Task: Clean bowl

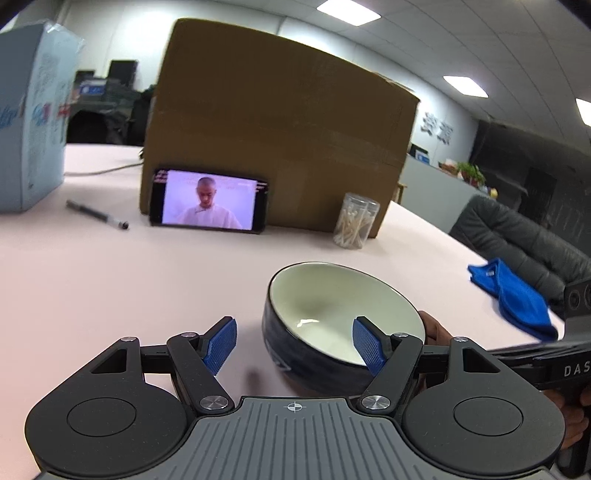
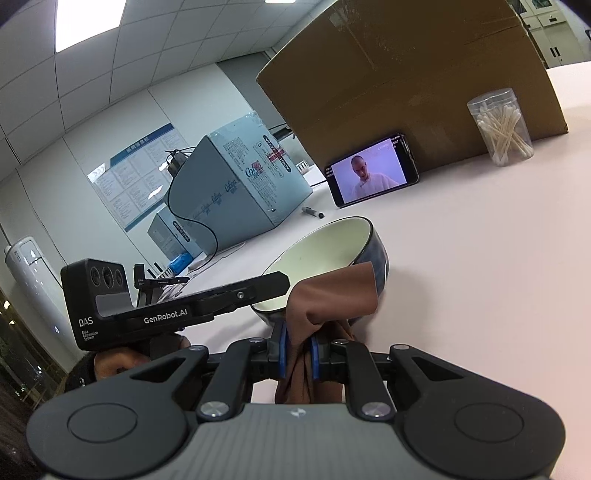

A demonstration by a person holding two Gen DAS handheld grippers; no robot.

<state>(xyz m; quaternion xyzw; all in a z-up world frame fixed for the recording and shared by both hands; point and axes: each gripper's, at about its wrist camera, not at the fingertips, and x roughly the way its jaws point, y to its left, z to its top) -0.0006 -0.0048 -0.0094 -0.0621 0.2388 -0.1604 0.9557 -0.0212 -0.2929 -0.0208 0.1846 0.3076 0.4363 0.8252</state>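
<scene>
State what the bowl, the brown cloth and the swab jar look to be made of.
Bowl: likely glazed ceramic, with a glossy cream inside showing a light glint and a dark blue outside.
Cloth: soft matte fabric, folding in the right gripper.
Jar: clear plastic, perhaps glass; the swabs show through.

We note a pale pink table [image 1: 110, 277], white walls [image 2: 110, 122] with a notice board [image 2: 136, 177], and lit ceiling panels [image 1: 349, 12] overhead.

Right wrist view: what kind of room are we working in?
Probably an office, not a kitchen: panelled ceiling with flat lights, a notice board on the wall, and a table holding a cardboard box and a phone.
</scene>
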